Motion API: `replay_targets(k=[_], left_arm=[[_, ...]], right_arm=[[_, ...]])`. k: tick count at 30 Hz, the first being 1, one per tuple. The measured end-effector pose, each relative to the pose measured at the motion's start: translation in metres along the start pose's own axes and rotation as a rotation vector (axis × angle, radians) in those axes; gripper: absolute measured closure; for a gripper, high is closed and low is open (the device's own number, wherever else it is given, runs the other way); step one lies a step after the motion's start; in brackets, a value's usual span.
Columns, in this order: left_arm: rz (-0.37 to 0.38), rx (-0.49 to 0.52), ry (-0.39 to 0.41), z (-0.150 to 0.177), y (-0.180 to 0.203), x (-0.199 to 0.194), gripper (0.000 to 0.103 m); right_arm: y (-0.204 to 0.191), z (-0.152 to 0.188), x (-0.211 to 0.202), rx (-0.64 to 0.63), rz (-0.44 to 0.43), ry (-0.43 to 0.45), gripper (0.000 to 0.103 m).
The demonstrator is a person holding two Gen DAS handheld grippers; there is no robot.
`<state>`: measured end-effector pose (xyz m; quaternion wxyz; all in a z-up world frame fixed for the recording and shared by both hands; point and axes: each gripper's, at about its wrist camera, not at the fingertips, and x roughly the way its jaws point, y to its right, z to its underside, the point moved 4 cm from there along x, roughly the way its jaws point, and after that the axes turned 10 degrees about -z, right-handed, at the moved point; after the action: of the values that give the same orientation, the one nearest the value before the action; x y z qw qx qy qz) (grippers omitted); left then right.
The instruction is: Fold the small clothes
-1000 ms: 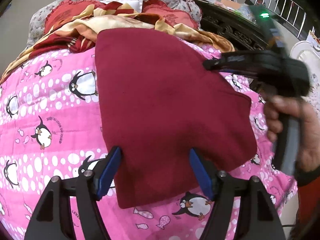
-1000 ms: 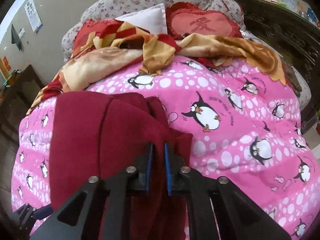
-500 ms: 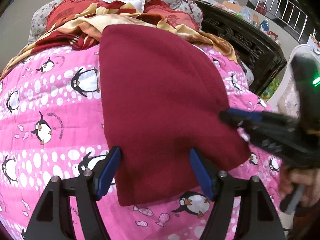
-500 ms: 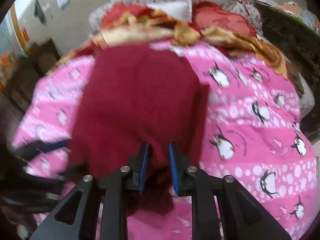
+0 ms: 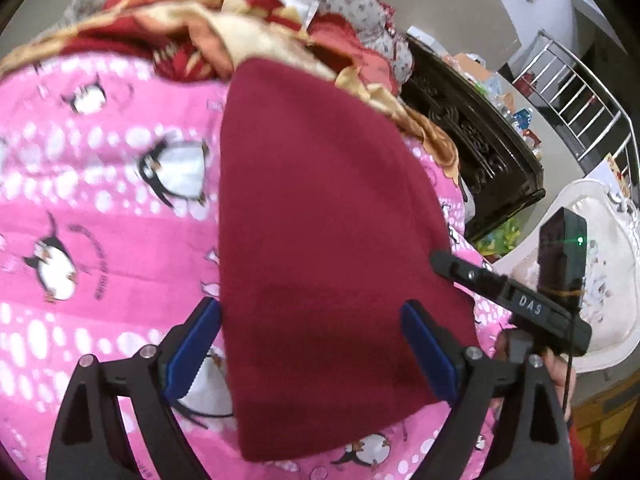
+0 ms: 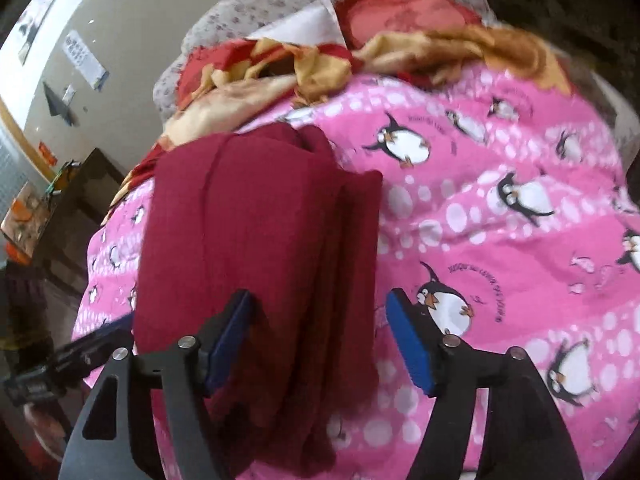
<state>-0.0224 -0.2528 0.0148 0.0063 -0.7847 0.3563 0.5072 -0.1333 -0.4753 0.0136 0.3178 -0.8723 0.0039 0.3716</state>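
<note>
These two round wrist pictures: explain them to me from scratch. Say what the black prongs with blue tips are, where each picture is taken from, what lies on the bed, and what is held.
There is no robot. A person holds a hand-held gripper in each hand, and each carries a wide-angle camera that looks along its two black fingers with blue pads.

The left wrist view shows the left gripper, jaws wide apart over the near end of the folded dark red knit garment. The right gripper appears at its right edge, in the person's hand.

The right wrist view shows the right gripper, also open, above the garment's layered edge.

The garment lies on a pink penguin-print quilt. Behind it sits a crumpled red and gold blanket.

Neither gripper holds anything.
</note>
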Motion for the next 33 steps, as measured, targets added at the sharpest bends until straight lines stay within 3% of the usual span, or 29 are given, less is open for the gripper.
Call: replay_targets(k=[6, 7, 8, 9, 12, 14, 15, 20, 25, 27, 29, 31, 33], left_arm=[[0.016, -0.009, -0.044, -0.004, 0.0, 0.03, 0.007], [0.022, -0.019, -0.046, -0.004, 0.0, 0.032, 0.009], [0.02, -0.026, -0.042, -0.005, 0.0, 0.032, 0.013], [0.016, -0.031, -0.042, -0.005, 0.0, 0.031, 0.014], [0.023, -0.044, -0.035, -0.006, -0.002, 0.022, 0.031], [0.048, -0.044, -0.031, -0.006, -0.004, 0.008, 0.047], [0.06, -0.044, -0.03, -0.006, -0.006, -0.001, 0.048], [0.039, -0.031, -0.028, 0.006, -0.008, -0.056, 0.049], [-0.003, -0.029, -0.013, 0.04, -0.019, -0.101, 0.048], [-0.049, -0.018, -0.027, 0.055, -0.025, -0.098, 0.047], [-0.122, 0.003, -0.063, 0.072, -0.033, -0.084, 0.044], [-0.224, 0.025, -0.067, 0.086, -0.042, -0.073, 0.038], [-0.234, 0.021, -0.033, 0.089, -0.042, -0.077, 0.034]], right_arm=[[0.006, -0.004, 0.021, 0.072, -0.13, -0.018, 0.012], [0.006, -0.004, 0.022, 0.085, -0.144, -0.021, 0.016], [0.004, -0.004, 0.022, 0.087, -0.163, -0.024, 0.029], [-0.001, -0.004, 0.019, 0.074, -0.167, -0.021, 0.036], [-0.018, -0.005, 0.009, 0.01, -0.131, -0.014, 0.05], [-0.034, -0.005, -0.002, -0.022, -0.145, 0.0, 0.054], [-0.041, -0.005, -0.008, -0.033, -0.157, 0.004, 0.054], [-0.08, 0.01, -0.032, -0.065, -0.236, -0.019, 0.055], [-0.096, 0.041, -0.039, -0.066, -0.313, -0.064, 0.053], [-0.09, 0.058, -0.024, -0.059, -0.267, -0.12, 0.048], [-0.077, 0.076, -0.009, -0.059, -0.115, -0.186, 0.044], [-0.078, 0.082, -0.016, -0.111, -0.03, -0.163, 0.044], [-0.094, 0.086, -0.036, -0.156, -0.038, -0.131, 0.044]])
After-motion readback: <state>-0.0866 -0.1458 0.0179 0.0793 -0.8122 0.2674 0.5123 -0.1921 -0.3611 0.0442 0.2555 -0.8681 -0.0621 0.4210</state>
